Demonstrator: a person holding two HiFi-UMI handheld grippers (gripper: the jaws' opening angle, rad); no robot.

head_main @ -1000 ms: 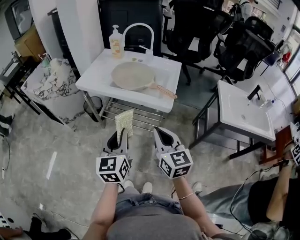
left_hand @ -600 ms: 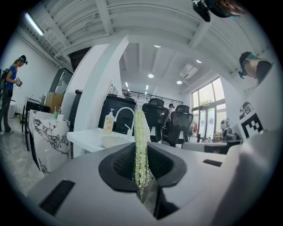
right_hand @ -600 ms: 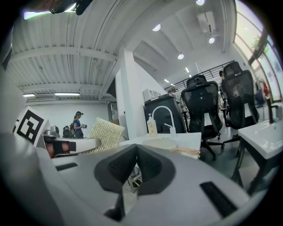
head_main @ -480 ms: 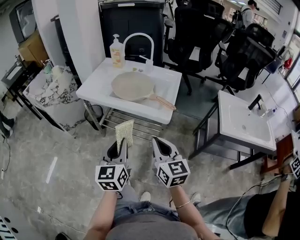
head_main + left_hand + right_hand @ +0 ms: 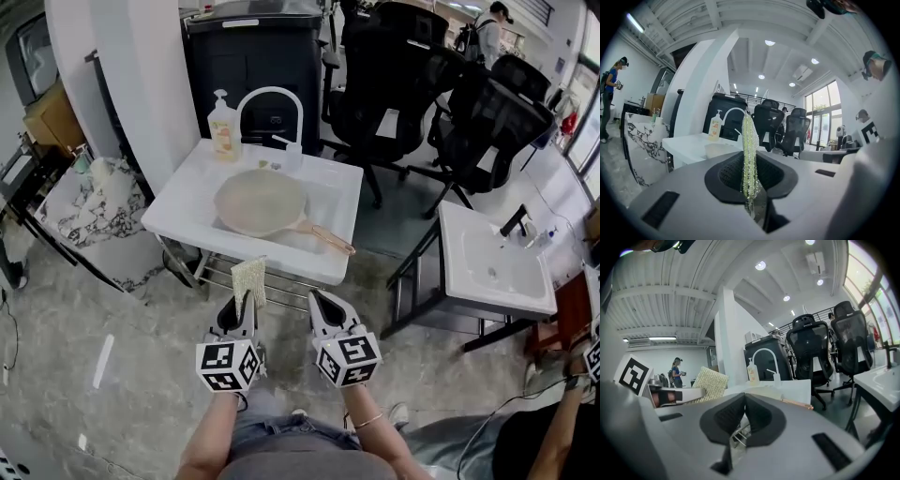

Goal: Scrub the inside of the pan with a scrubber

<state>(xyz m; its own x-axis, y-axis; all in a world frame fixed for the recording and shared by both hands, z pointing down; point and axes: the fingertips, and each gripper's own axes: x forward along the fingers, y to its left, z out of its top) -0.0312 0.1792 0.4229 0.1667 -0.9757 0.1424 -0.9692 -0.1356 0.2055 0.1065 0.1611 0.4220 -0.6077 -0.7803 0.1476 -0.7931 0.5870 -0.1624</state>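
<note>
Pan (image 5: 261,202) lies on the white table (image 5: 178,208), well ahead of both tongs. Left tongs (image 5: 246,302) pinch a scrubber (image 5: 248,278) upright, ready for scrubbing. Right tongs (image 5: 315,298) are clenched on nothing, probably free to steady the handle (image 5: 330,240).

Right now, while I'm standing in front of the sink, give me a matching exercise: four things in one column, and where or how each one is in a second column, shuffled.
Things:
1. scrubber
2. pan
3. soap bottle
4. right gripper

Places or states:
A. shut, nothing between its jaws
B. resting in the sink
C. clamped in the left gripper
D. standing at the sink's back left corner, beside the tap

Pairs: 1-C, 2-B, 3-D, 4-A
</note>
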